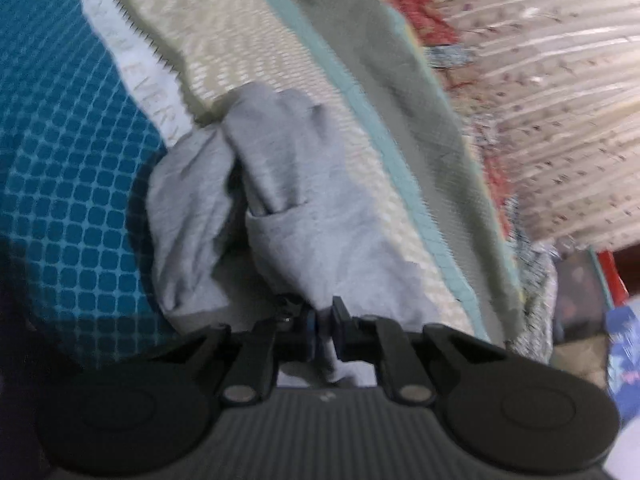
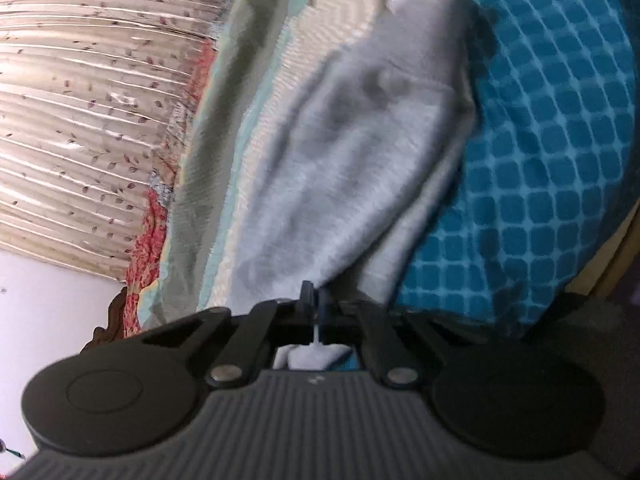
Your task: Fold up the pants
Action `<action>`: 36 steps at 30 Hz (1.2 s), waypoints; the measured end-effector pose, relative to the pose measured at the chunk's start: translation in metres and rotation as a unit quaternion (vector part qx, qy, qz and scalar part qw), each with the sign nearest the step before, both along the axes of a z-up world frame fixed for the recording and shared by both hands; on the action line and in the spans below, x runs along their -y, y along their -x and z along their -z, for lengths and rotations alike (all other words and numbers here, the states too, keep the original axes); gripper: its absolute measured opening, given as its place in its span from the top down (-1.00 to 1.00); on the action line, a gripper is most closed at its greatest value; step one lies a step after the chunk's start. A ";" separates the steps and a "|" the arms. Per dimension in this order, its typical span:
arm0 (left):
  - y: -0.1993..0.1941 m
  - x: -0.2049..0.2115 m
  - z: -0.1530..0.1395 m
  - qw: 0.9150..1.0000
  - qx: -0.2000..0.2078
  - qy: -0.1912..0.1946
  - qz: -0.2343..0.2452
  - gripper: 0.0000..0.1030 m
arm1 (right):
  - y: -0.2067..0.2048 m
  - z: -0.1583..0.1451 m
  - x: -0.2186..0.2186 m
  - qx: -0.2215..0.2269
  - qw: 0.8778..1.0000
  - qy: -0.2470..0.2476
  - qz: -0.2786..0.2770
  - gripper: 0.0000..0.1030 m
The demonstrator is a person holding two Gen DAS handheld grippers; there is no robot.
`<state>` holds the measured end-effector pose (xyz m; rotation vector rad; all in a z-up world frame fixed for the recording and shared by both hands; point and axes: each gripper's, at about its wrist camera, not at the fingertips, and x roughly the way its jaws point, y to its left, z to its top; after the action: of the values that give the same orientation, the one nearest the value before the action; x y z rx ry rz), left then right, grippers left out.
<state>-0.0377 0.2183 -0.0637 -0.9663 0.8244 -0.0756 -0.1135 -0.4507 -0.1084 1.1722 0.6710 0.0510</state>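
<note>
The grey pants (image 1: 288, 200) lie bunched and creased across a cream woven mat (image 1: 248, 56) and a blue checked sheet (image 1: 60, 160). My left gripper (image 1: 325, 320) is shut on a fold of the grey fabric, which runs between the black fingers and hangs below them. In the right wrist view the grey pants (image 2: 344, 160) stretch away as a long, smoother panel. My right gripper (image 2: 316, 300) is shut on their near edge, and a bit of cloth shows under the jaws.
A green-bordered blanket edge (image 1: 400, 92) and a red patterned cloth (image 1: 416, 8) run beside the mat. A beige curtain with small leaves (image 2: 88, 100) hangs at the side. The blue checked sheet (image 2: 560, 140) covers the other side. A white wall (image 2: 48, 304) shows low left.
</note>
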 end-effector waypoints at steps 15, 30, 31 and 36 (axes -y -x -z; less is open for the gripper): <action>0.050 -0.021 -0.007 0.997 -0.037 -0.056 -0.028 0.46 | 0.030 0.005 0.026 -0.002 0.998 0.059 0.009 0.56; -0.035 0.129 -0.009 0.985 -0.016 -0.094 0.142 0.46 | 0.014 0.046 0.062 0.047 0.992 0.009 0.114 0.14; -0.040 0.139 -0.001 0.982 -0.028 -0.105 0.155 0.46 | 0.013 0.044 0.060 0.051 0.992 0.013 0.114 0.25; -0.050 0.162 0.027 0.969 -0.082 -0.149 0.176 0.50 | 0.016 0.006 0.045 0.087 0.989 0.066 0.103 0.79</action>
<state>0.0125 0.0562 -0.0906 -0.5397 1.1209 -0.1743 -0.1298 -0.4956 -0.1148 1.0897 0.3920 -0.0647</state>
